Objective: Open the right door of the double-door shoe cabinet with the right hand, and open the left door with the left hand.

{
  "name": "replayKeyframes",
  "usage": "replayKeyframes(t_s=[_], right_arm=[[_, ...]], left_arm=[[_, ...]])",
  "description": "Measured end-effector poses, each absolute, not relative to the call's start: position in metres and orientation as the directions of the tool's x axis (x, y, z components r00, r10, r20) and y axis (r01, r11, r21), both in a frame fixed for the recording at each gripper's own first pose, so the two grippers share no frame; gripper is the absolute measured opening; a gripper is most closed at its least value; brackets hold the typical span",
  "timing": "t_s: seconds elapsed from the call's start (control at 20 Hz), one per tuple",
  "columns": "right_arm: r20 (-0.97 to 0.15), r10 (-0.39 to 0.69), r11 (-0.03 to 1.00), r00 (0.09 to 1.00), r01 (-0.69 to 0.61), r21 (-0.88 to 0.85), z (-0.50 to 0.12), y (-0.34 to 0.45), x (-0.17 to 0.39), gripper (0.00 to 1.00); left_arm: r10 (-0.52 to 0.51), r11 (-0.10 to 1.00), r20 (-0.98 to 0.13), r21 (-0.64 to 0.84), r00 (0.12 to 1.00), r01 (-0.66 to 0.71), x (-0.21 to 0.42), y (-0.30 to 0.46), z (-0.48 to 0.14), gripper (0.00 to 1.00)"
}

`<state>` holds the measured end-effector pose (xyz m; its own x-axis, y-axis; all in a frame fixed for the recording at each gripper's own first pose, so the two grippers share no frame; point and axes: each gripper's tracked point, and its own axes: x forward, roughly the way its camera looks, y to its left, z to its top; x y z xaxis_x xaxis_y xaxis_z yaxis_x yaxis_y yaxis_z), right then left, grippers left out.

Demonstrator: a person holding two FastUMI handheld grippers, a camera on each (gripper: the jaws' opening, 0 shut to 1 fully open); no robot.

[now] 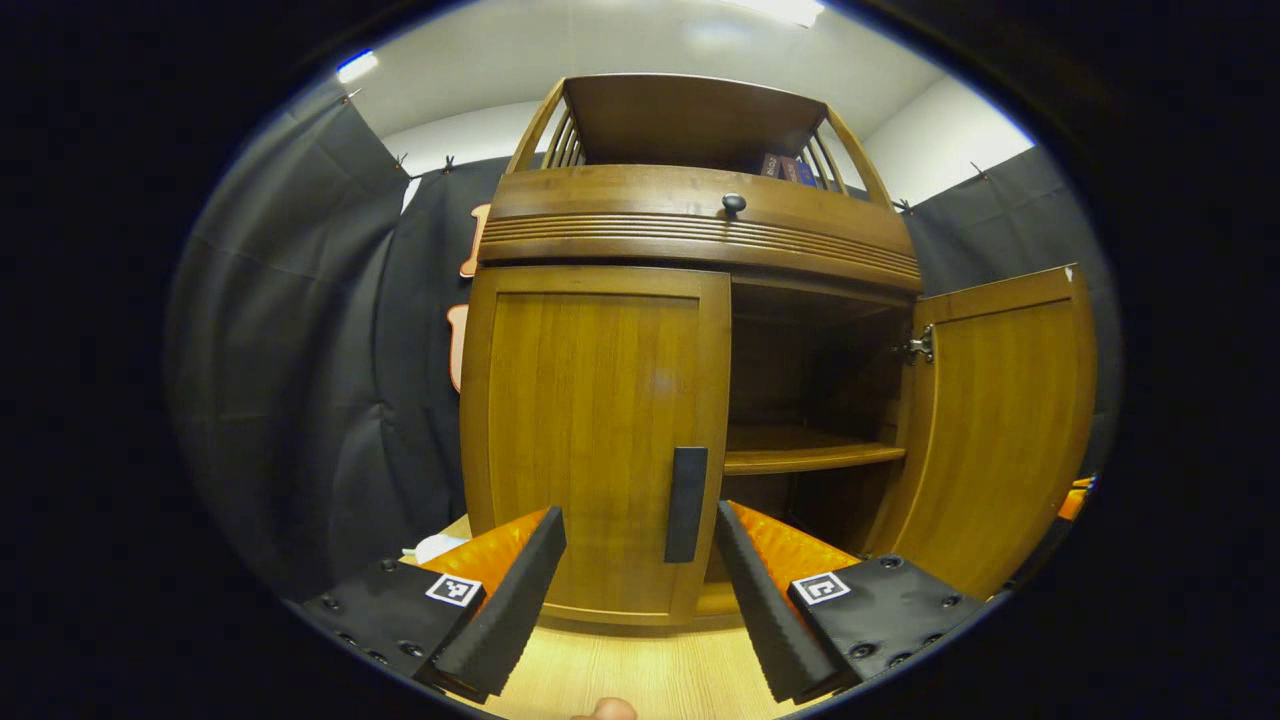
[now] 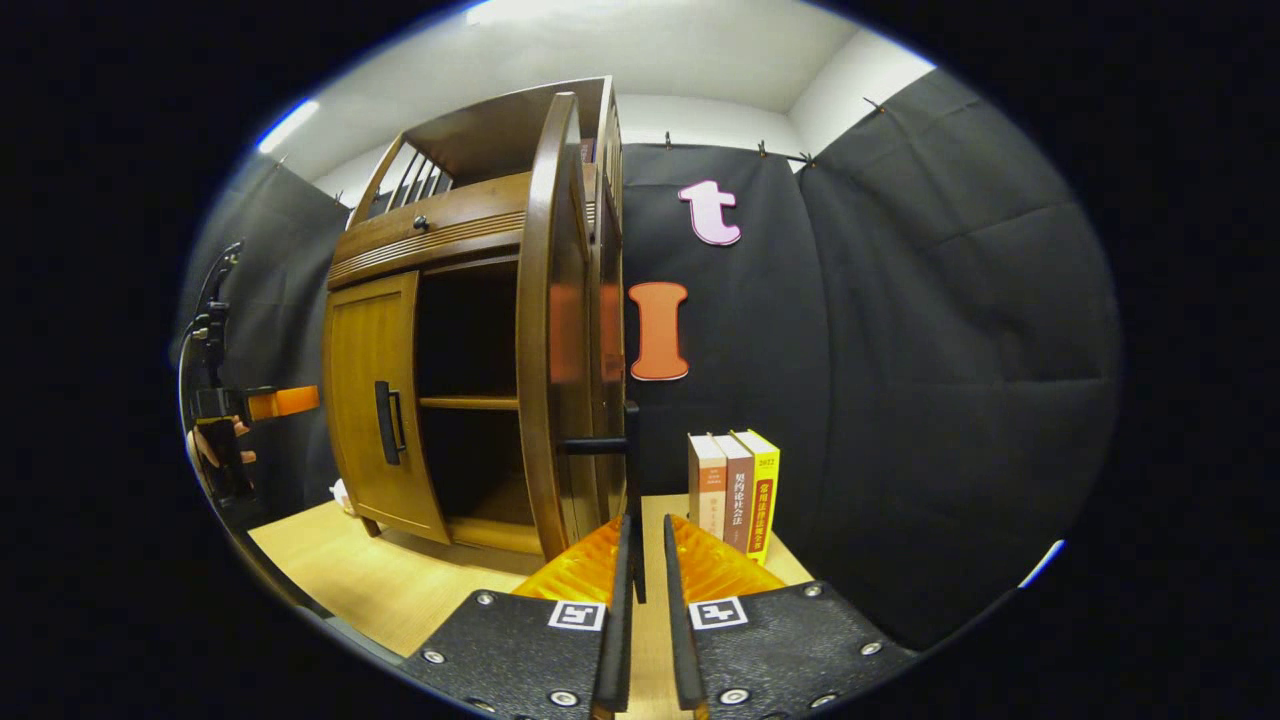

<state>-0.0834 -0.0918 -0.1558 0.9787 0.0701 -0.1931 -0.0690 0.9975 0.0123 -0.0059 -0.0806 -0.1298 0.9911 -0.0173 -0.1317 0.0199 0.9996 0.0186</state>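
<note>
The wooden shoe cabinet [image 1: 690,210] stands on a pale table. Its left door [image 1: 590,420] is closed and carries a dark vertical handle [image 1: 686,505]. My left gripper [image 1: 640,515] is open just short of that door, with the handle showing between its fingers. The right door [image 1: 1000,430] is swung wide open. In the right gripper view this door [image 2: 550,330] appears edge-on, and my right gripper [image 2: 645,525] is shut on its dark handle [image 2: 632,470]. The left gripper [image 2: 272,402], held by a hand [image 2: 222,445], shows far left there.
Inside the cabinet is a bare shelf [image 1: 810,455]. A drawer with a round knob [image 1: 733,203] runs above the doors. Three upright books [image 2: 733,490] stand on the table [image 2: 400,590] by the booth wall, right of the open door.
</note>
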Motion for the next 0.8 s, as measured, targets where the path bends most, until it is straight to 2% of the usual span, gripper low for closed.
replayKeyframes(t_s=[0.05, 0.1, 0.35, 0.4, 0.5, 0.55, 0.8], right_arm=[[-0.185, 0.055, 0.998, 0.981, -0.056, 0.001, -0.152, -0.095, -0.086, 0.20], [-0.183, 0.043, 0.999, 0.982, -0.043, 0.002, -0.150, -0.097, -0.088, 0.39], [-0.175, -0.026, 0.999, 0.984, 0.030, 0.018, -0.144, -0.116, -0.090, 0.84], [-0.167, -0.045, 0.999, 0.985, 0.049, 0.020, -0.142, -0.121, -0.089, 0.89], [-0.156, -0.075, 0.997, 0.985, 0.080, 0.025, -0.139, -0.129, -0.090, 0.96], [-0.152, -0.086, 0.996, 0.985, 0.091, 0.025, -0.138, -0.130, -0.089, 0.90], [-0.132, -0.119, 0.992, 0.984, 0.124, 0.025, -0.130, -0.138, -0.093, 0.92]], left_arm=[[-0.010, 1.000, -0.131, 0.028, 0.991, 0.014, 0.002, -0.080, -0.134, 0.94], [-0.006, 0.999, -0.140, 0.030, 0.990, 0.010, 0.009, -0.081, -0.140, 0.95], [-0.035, 0.999, -0.178, 0.014, 0.983, 0.038, 0.040, -0.085, -0.168, 0.95], [-0.038, 0.999, -0.181, 0.018, 0.983, 0.042, 0.046, -0.087, -0.172, 0.95], [-0.049, 0.998, -0.193, 0.027, 0.980, 0.055, 0.062, -0.096, -0.182, 0.95], [-0.053, 0.998, -0.200, 0.031, 0.978, 0.060, 0.071, -0.100, -0.187, 0.95], [-0.067, 0.997, -0.238, 0.025, 0.969, 0.075, 0.098, -0.109, -0.209, 0.95]])
